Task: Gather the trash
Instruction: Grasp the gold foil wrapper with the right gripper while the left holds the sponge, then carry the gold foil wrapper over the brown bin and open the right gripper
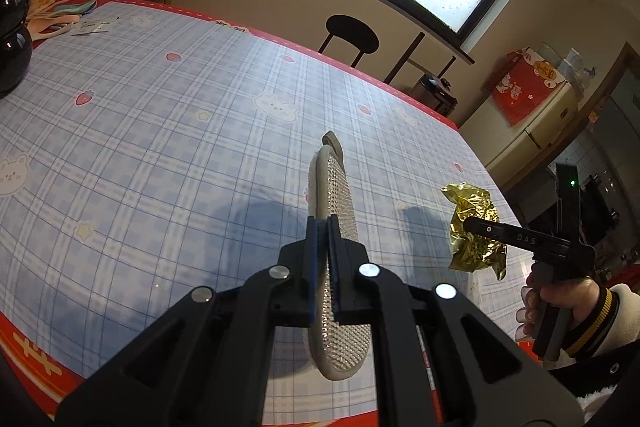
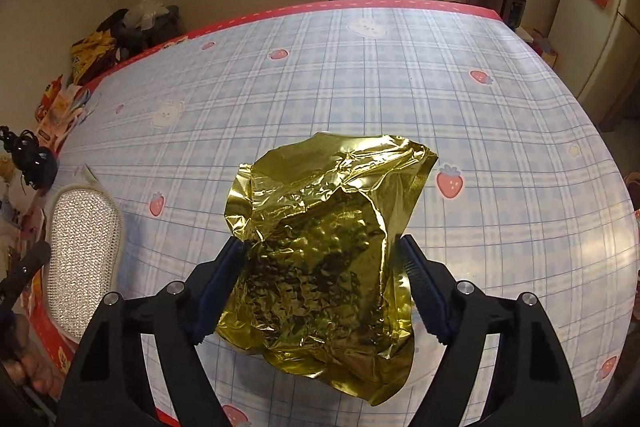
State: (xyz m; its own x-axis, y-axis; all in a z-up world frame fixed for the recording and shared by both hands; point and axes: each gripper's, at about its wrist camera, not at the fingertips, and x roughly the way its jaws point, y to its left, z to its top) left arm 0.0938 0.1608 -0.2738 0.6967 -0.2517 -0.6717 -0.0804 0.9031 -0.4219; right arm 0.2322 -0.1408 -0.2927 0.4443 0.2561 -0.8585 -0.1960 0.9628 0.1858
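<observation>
Left gripper [image 1: 322,227]: closed on the edge of a mesh pad [image 1: 334,195], a grey-rimmed oval with a glittering face, held upright above the counter [image 1: 160,107]. In the right wrist view the pad sits at the far left, near the counter's red border.

Right gripper [image 2: 322,279]: set wide, with a crumpled gold foil wrapper [image 2: 324,247] between its 2 blue pads [image 2: 218,287]. The wrapper's sides meet both pads, so I judge it gripped. In the left wrist view the wrapper hangs clear of the checked cloth, to the right of the pad and well apart from it, with a hand [image 1: 560,311] working the tool's handle.

Step in hand: by my judgement, the pick-up of 1 piece of trash, the wrapper, is done and the carry is starting.

Next move: no bin or bag shows in either view, so the drop point cannot be told. The carry calls for a steady squeeze, since thin foil can slip or crush. The counter's middle holds no other loose trash that I can see; clutter lies at its far left corner.
</observation>
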